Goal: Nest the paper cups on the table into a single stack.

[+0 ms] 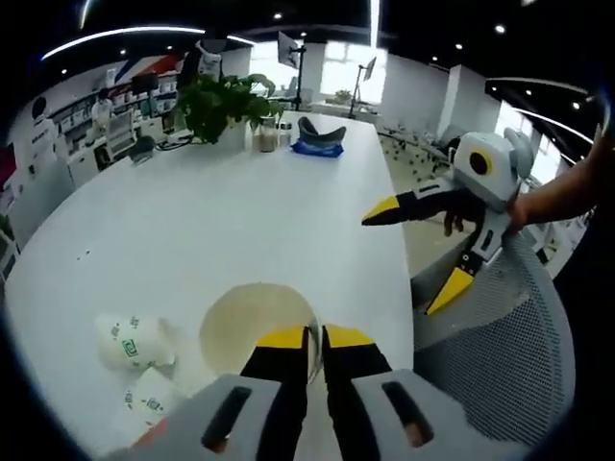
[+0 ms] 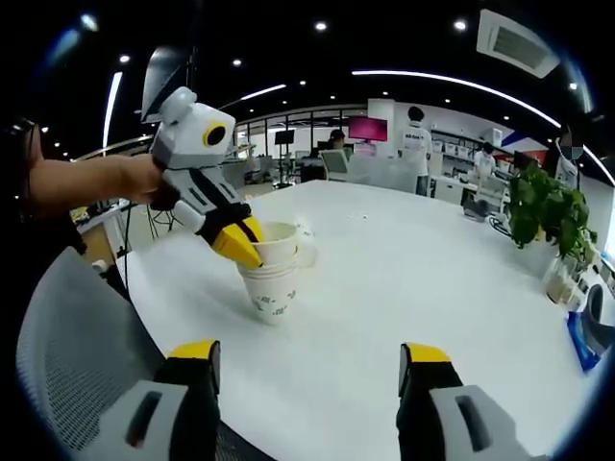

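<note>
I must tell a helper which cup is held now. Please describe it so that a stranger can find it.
On the long white table, near its chair-side edge, stand nested white paper cups with green print. The held one is the top cup: the left gripper clamps its rim, unlike the loose cups lying tipped over.

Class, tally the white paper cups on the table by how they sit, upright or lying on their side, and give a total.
Upright white paper cups with green print, nested: 2, the inner cup and the outer cup
White paper cups lying on their side: 2, the nearer lying cup and the farther lying cup
Total: 4
</note>
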A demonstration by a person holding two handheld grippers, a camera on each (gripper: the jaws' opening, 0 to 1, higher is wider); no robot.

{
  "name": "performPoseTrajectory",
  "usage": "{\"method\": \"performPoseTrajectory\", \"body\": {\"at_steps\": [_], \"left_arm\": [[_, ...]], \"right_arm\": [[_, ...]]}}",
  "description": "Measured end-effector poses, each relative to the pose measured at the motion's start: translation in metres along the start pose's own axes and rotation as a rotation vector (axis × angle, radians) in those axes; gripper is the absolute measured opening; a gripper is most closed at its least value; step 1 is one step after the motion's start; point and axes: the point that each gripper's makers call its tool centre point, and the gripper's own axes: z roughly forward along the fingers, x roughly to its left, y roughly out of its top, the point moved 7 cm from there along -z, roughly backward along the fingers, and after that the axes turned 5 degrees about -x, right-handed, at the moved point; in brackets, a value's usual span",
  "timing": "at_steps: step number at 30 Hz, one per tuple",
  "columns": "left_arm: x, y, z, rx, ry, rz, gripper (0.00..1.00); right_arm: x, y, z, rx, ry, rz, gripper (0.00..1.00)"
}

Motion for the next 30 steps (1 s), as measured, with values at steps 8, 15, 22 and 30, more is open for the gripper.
{"method": "performPoseTrajectory", "body": {"at_steps": [8, 15, 22, 30], "left_arm": [[-0.0004, -0.0071, 0.0062, 0.017, -0.02, -0.031, 0.03], [-0.0011, -0.0084, 0.0078, 0.019, -0.028, -0.04, 0.04], [-0.0015, -0.0095, 0.0096, 0.025, -0.038, -0.051, 0.04], [-0.0015, -0.0066, 0.0052, 0.0, -0.047, -0.061, 0.08]], "right_arm": [[0.0024, 0.0013, 0.0, 0.006, 0.001, -0.001, 0.76], [0.0024, 0.0008, 0.0001, 0.01, 0.002, -0.002, 0.76], [0.0011, 0.0002, -0.0001, 0.009, 0.002, -0.002, 0.76], [0.0006, -0.0004, -0.0002, 0.011, 0.0, -0.004, 0.76]]}}
